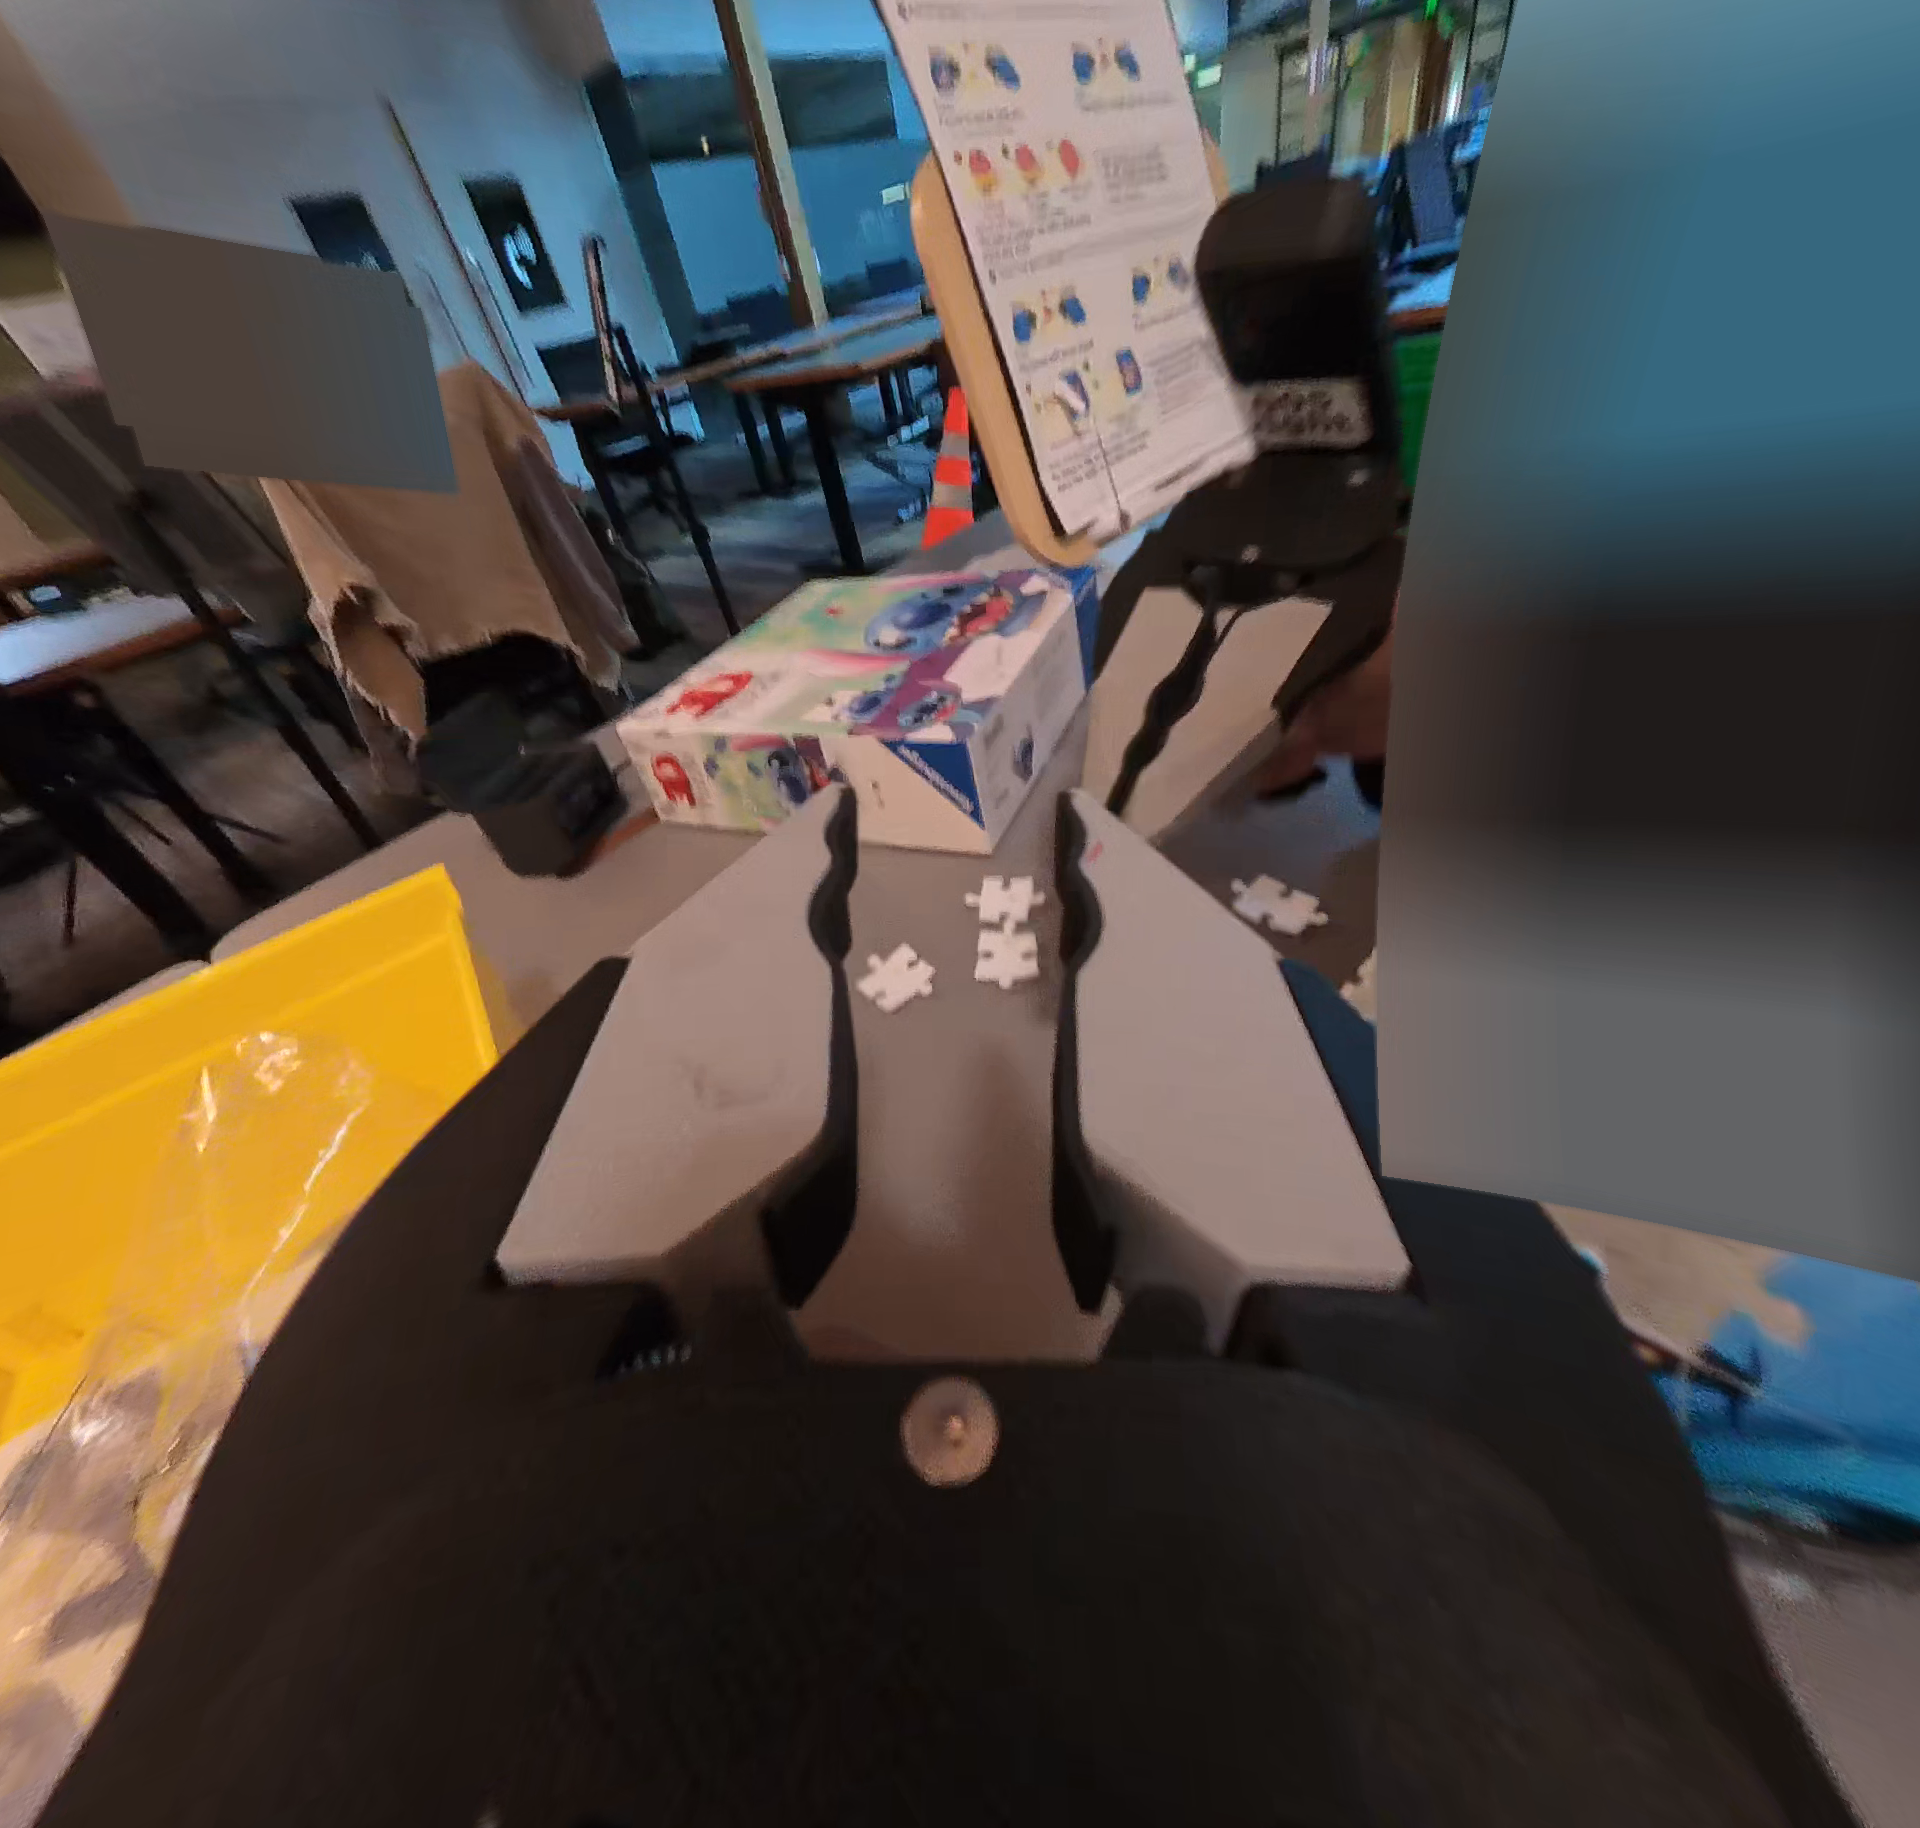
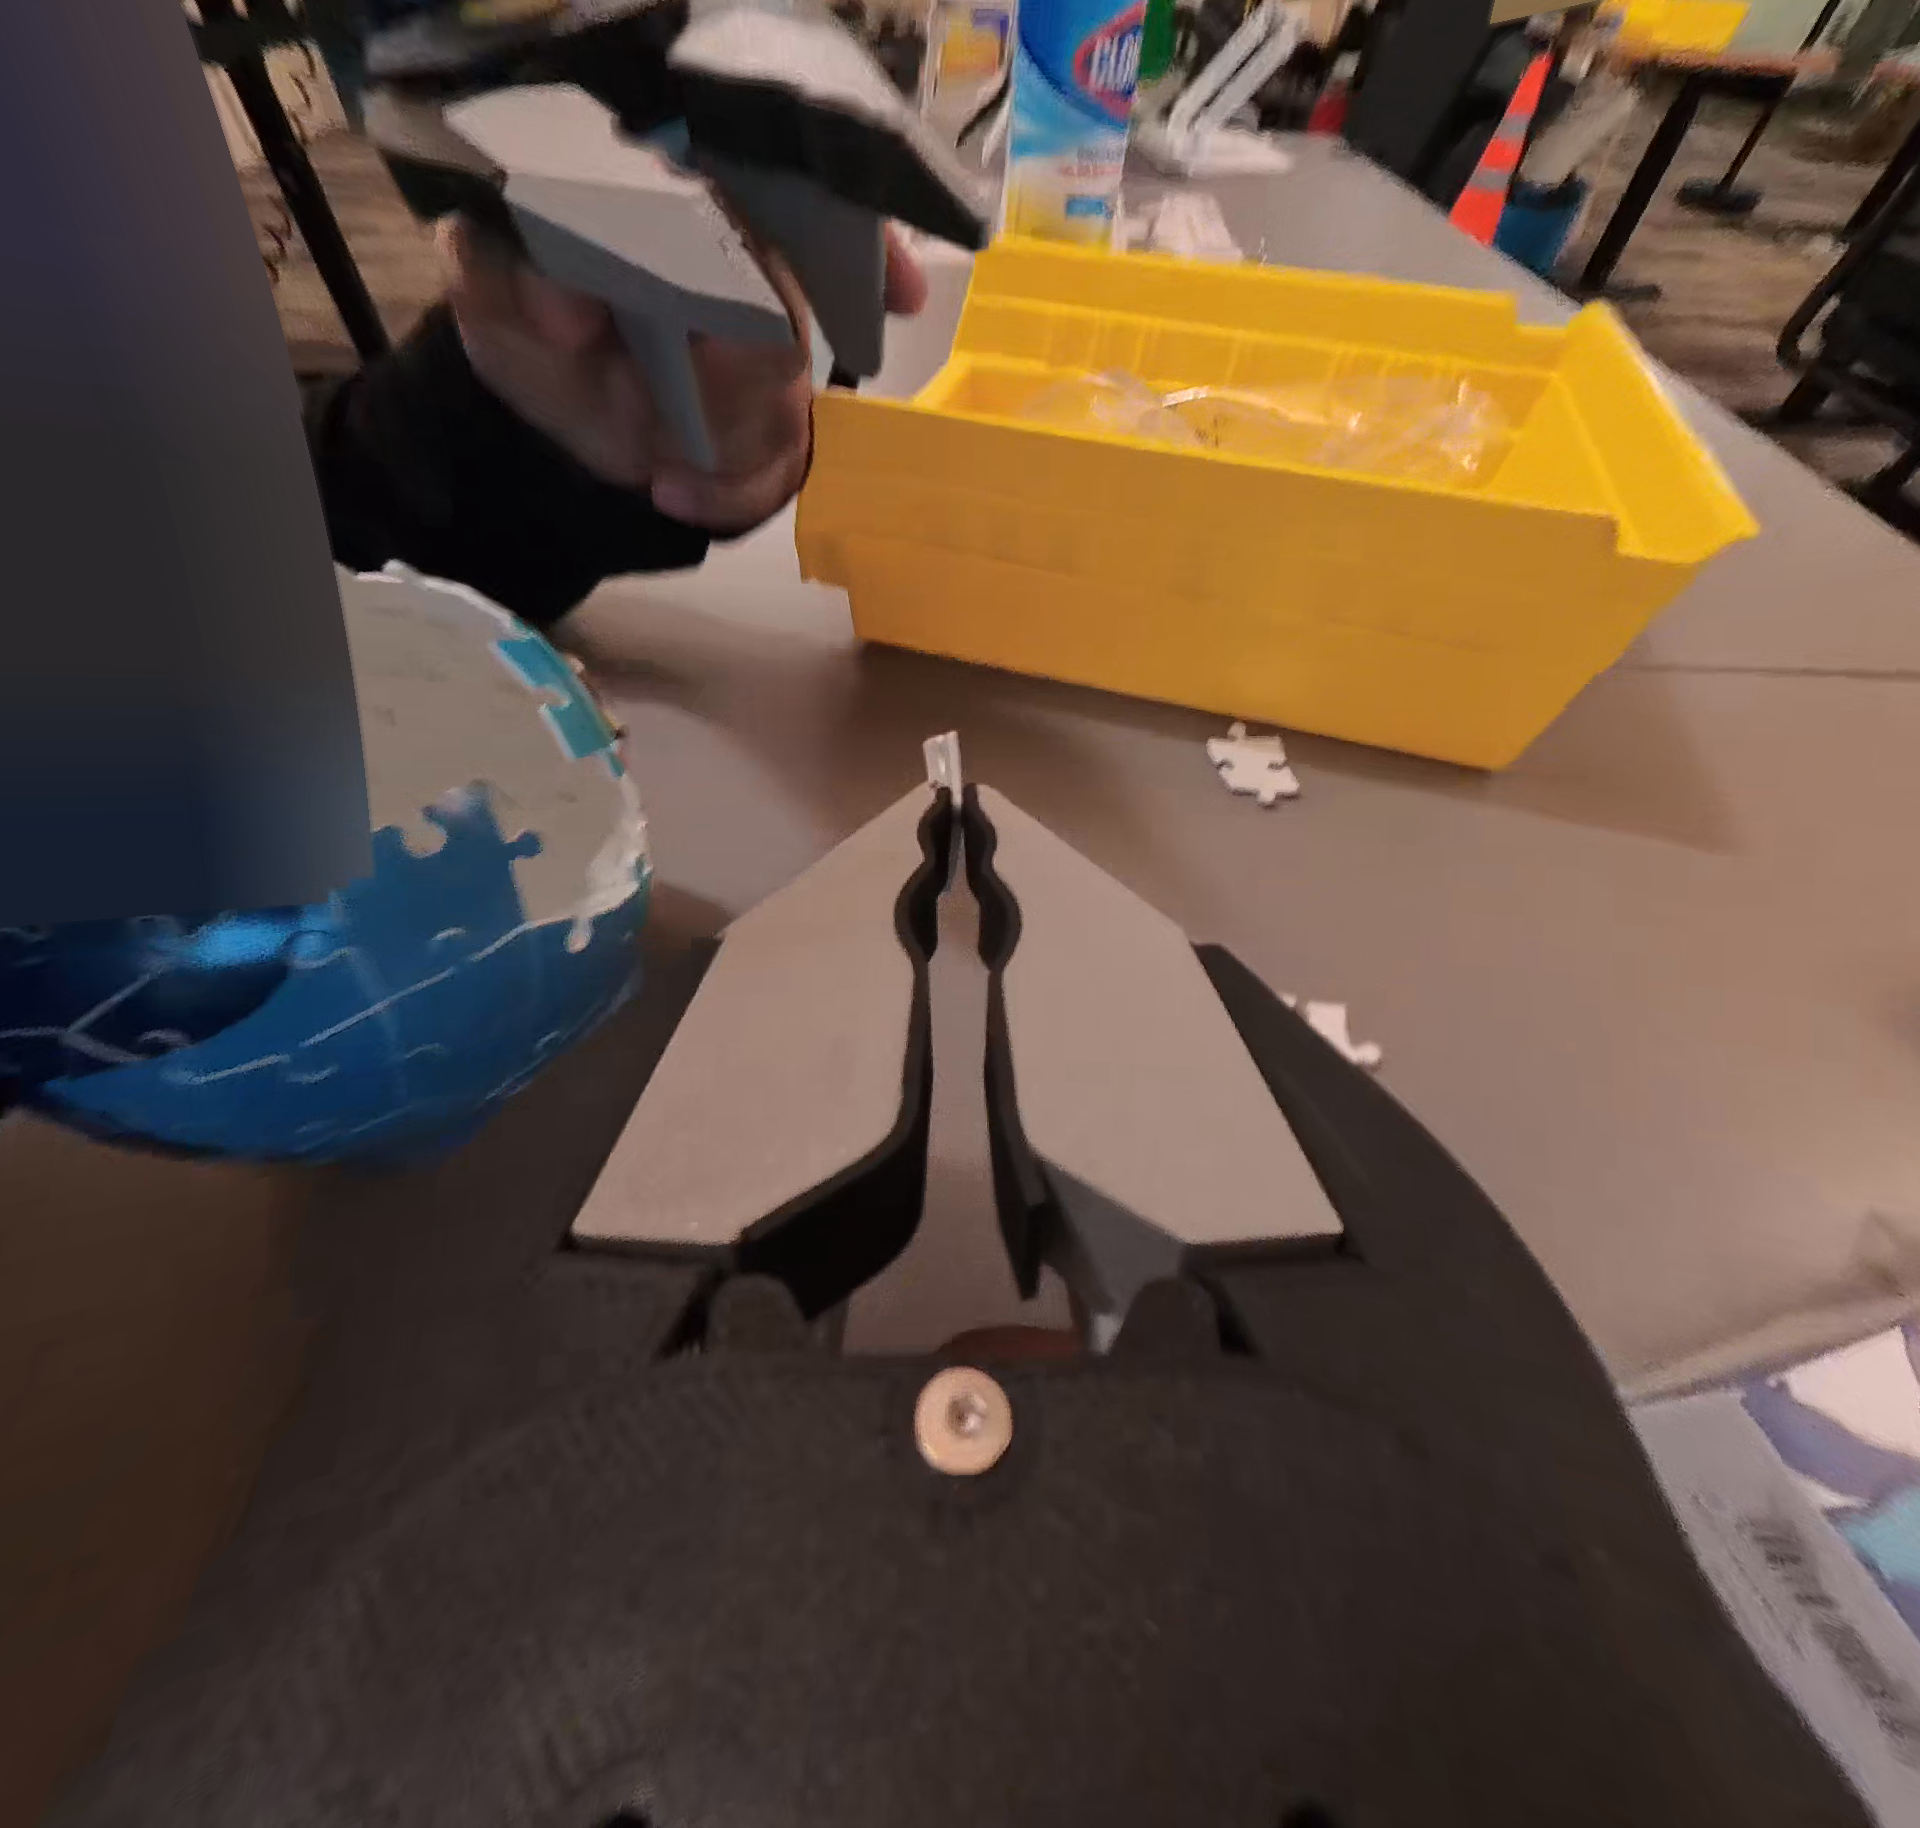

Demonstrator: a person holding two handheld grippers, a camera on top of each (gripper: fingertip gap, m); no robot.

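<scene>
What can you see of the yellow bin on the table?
The yellow bin is an open-topped storage box of what looks like hard plastic, with ribbed side walls and one end flaring into a sloped lip. It sits upright on the grey table, with crumpled clear plastic bags inside. A loose puzzle piece lies on the table just in front of it, apart from its wall. Neither gripper touches it; the left wrist view shows its corner beside the left gripper.

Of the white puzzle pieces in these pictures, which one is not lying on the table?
The puzzle piece pinched upright in the right gripper; the other loose pieces lie flat on the grey table.
</scene>
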